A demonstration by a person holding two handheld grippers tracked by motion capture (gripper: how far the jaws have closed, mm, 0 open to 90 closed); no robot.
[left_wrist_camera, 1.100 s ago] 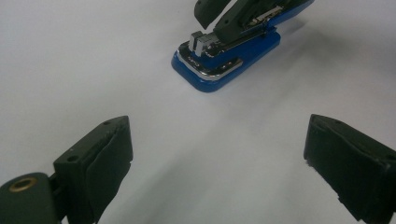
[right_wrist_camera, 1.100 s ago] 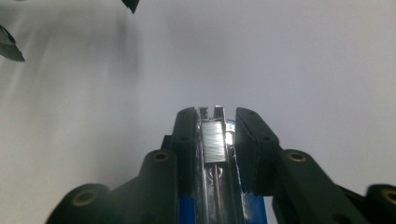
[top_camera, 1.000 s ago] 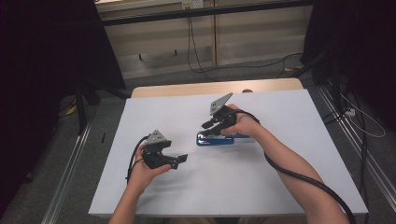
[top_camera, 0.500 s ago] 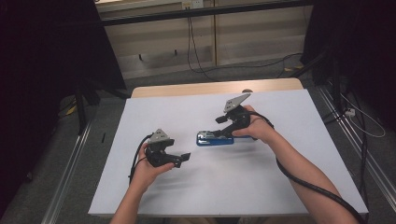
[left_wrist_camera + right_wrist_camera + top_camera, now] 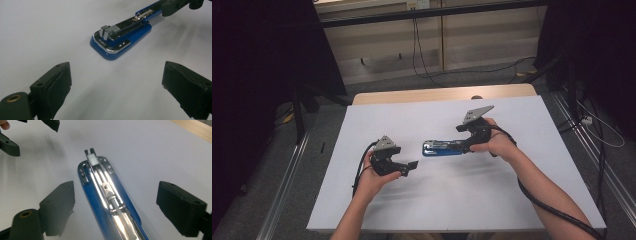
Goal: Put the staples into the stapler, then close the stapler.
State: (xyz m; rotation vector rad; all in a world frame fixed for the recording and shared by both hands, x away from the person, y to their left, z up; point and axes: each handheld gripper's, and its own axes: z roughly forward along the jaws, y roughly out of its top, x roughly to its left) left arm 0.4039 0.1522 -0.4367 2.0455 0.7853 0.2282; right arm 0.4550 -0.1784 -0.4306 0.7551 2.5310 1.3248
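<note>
White table (image 5: 522, 195) from the high view: a blue stapler (image 5: 443, 148) lies mid-table between both grippers. Left gripper (image 5: 116, 87) view: jaws wide, stapler just ahead. Right gripper (image 5: 116, 207) view: jaws have just been opening, apart around its shiny open top.

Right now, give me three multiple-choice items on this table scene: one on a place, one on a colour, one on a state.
1. Where does the stapler lie?
A. between the two grippers
B. off the table
C. behind the left gripper

2. What colour is the stapler's base?
A. red
B. blue
C. green

3. How are the right gripper's jaws?
A. shut on the stapler
B. shut, with nothing between them
C. apart, astride the stapler

Key: 1 A, the high view shows a gripper at either end of it. 2 B, plainly blue. 3 C, both jaws stand clear of its sides, having just been opening.
</note>
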